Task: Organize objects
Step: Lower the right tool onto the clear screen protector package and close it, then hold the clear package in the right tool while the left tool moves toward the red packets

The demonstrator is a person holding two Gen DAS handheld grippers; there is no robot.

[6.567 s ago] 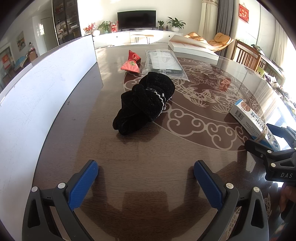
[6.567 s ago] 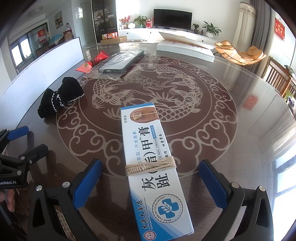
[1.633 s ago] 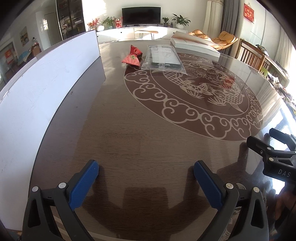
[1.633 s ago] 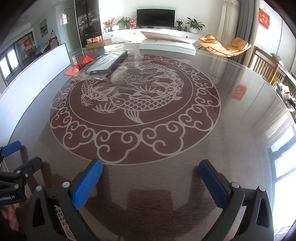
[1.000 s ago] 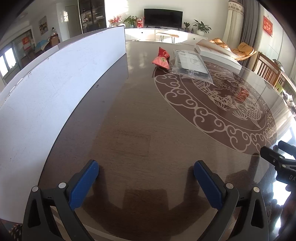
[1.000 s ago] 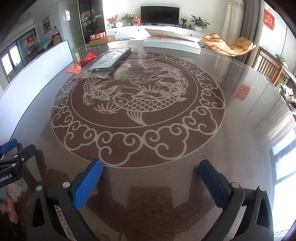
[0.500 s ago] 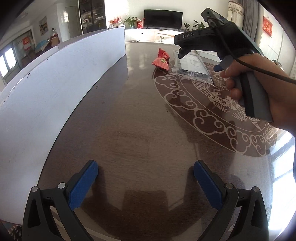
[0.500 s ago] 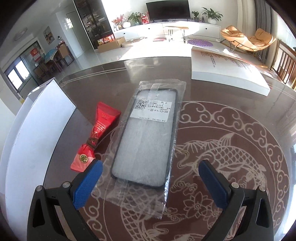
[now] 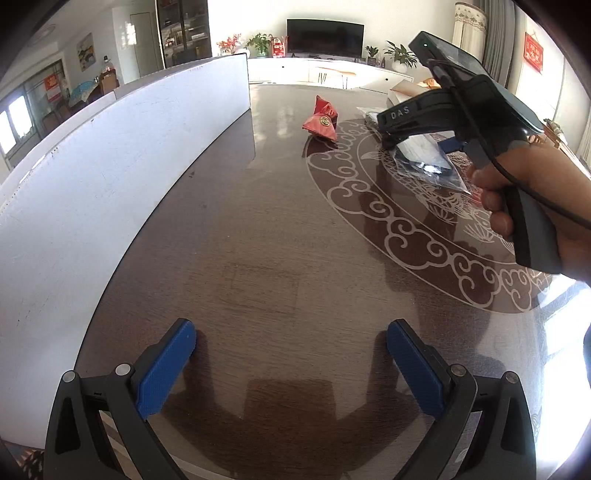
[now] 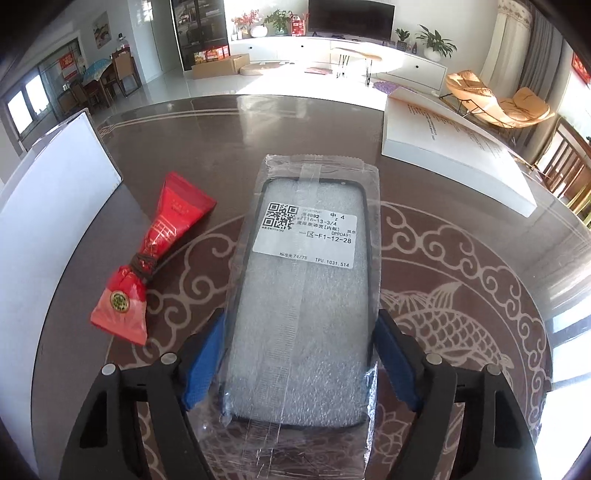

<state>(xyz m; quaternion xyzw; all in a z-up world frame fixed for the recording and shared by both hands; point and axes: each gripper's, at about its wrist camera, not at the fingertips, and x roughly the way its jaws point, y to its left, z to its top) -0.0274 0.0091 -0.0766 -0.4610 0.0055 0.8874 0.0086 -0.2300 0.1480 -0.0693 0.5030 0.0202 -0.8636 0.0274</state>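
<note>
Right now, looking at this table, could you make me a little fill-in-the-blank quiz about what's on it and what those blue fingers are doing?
1. The right gripper is closing its fingers around the bagged ____.
2. The red packet lies to the ____ of that bagged item in the right wrist view.
3. Between the left gripper's fingers there is only bare ____.
4. The label on the bag carries a square ____ code.

Missing words: phone case; left; table; QR

Sunlit living room [image 10: 332, 74], wall television [image 10: 351, 16]
</note>
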